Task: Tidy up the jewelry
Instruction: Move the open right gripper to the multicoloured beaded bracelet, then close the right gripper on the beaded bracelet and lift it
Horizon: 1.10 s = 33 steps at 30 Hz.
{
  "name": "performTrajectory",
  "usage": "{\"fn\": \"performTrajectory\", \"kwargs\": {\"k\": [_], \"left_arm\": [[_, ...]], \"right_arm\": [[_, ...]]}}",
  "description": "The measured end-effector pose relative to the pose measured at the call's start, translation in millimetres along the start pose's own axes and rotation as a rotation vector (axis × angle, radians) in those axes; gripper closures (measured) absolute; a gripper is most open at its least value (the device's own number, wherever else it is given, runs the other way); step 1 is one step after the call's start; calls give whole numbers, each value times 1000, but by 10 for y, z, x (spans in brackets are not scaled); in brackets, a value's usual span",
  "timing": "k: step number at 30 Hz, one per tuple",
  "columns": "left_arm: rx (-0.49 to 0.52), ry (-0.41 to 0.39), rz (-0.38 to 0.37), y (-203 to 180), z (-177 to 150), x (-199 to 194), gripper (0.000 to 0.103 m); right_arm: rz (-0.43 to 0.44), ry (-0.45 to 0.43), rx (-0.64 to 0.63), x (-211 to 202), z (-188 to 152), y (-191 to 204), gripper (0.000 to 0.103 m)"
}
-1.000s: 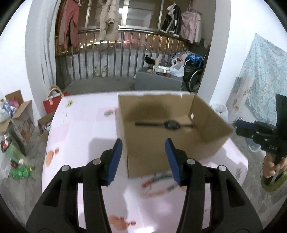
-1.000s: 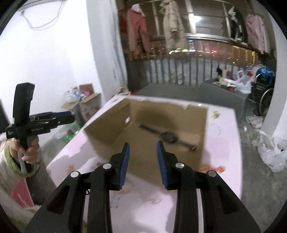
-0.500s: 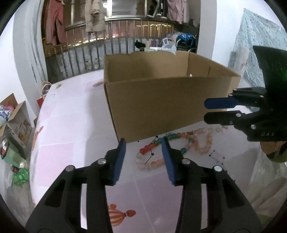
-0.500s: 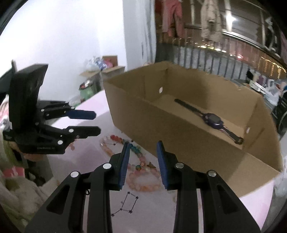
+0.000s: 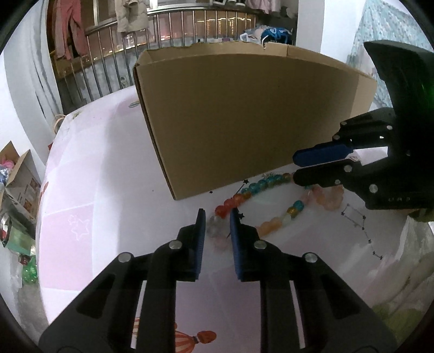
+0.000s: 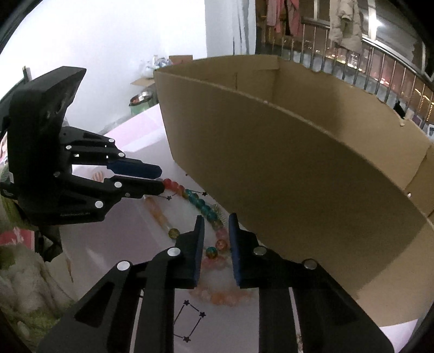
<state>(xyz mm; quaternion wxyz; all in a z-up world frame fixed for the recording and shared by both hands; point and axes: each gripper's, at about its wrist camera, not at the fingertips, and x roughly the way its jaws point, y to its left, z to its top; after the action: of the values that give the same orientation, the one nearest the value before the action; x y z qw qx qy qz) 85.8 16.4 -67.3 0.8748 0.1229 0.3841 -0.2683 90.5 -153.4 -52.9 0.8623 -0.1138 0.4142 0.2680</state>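
A loop of coloured beads, a bead necklace [image 5: 260,190], lies on the table in front of the cardboard box [image 5: 244,116]; it also shows in the right wrist view [image 6: 200,203]. My left gripper [image 5: 217,217] is open, low over the table, its tips straddling the red and pale beads at the loop's left end. My right gripper [image 6: 215,222] is open, its tips straddling the pink and teal beads at the loop's right end. Each gripper shows in the other's view: the right one [image 5: 295,169], the left one [image 6: 160,177]. The box's inside is hidden.
The pink-and-white tablecloth [image 5: 95,206] has balloon and star prints. The box [image 6: 298,168] stands just behind the beads. Railing with hanging clothes [image 5: 130,16] is behind. Floor clutter and small boxes [image 5: 16,173] lie left of the table.
Both grippers have come down from above the box to table level and closed in on the necklace. The jaws have narrowed a little around the beads. The watch in the box is out of sight.
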Motion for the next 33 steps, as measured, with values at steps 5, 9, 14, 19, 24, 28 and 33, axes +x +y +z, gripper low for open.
{"fn": "performTrajectory", "kwargs": {"k": [5, 9, 14, 19, 24, 28, 33], "left_arm": [[2, 9, 7, -2, 7, 3, 86], [16, 9, 8, -10, 20, 3, 86], [20, 11, 3, -46, 23, -14, 86], [28, 27, -7, -33, 29, -26, 86], [18, 37, -35, 5, 42, -18, 86], [22, 39, -44, -2, 46, -10, 86], [15, 42, -49, 43, 67, 6, 95]], "right_arm": [[-3, 26, 0, 64, 17, 0, 88], [0, 45, -1, 103, 24, -4, 88], [6, 50, -1, 127, 36, 9, 89], [19, 66, 7, 169, 120, -15, 90], [24, 68, 13, 206, 148, -25, 91], [16, 57, 10, 231, 143, -25, 93], [20, 39, 37, 230, 120, -29, 93]]}}
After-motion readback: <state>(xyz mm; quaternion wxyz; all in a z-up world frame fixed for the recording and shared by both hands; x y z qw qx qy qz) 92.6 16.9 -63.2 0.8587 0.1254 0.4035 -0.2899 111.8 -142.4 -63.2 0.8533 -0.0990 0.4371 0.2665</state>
